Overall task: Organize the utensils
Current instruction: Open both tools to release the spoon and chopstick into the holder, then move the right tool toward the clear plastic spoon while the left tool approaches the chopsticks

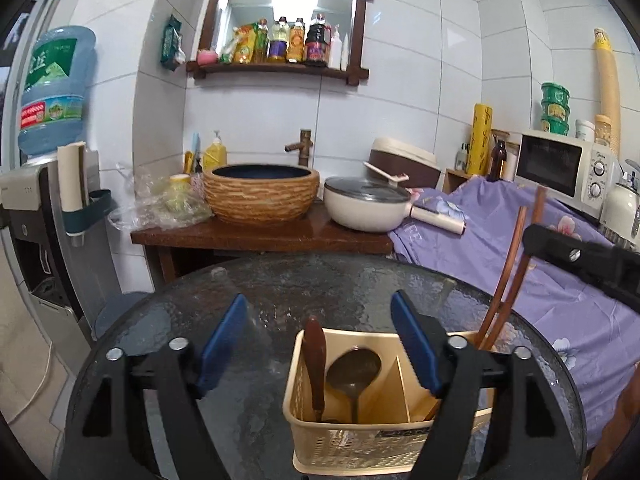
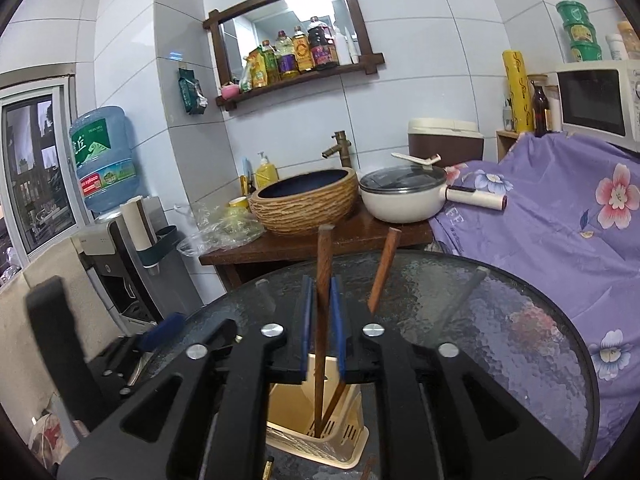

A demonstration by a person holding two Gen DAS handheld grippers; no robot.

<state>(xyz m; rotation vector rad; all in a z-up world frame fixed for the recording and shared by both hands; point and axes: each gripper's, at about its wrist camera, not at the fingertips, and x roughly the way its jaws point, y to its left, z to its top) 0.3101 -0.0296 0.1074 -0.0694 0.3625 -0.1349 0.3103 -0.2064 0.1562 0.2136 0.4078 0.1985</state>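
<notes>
A beige plastic utensil caddy (image 1: pixel 340 444) stands on the round glass table (image 1: pixel 280 288). Its left compartment holds a wooden-handled utensil (image 1: pixel 314 364) and a metal ladle (image 1: pixel 352 368). Two wooden chopsticks (image 1: pixel 508 280) stand in its right compartment. My left gripper (image 1: pixel 320 340) is open and empty, hovering just above and before the caddy. My right gripper (image 2: pixel 322 320) sits above the caddy (image 2: pixel 320 436), shut on one chopstick (image 2: pixel 322 256) whose tip is down in the compartment. The second chopstick (image 2: pixel 382 272) leans free to its right. The right gripper also shows in the left wrist view at the right edge (image 1: pixel 580 260).
Behind the table stands a wooden counter (image 1: pixel 260 236) with a woven basin sink (image 1: pixel 260 192), a white lidded pan (image 1: pixel 364 204) and plastic bags. A purple floral cloth (image 1: pixel 560 280) covers the surface to the right, with a microwave (image 1: pixel 560 172). A water dispenser (image 1: pixel 40 200) stands left.
</notes>
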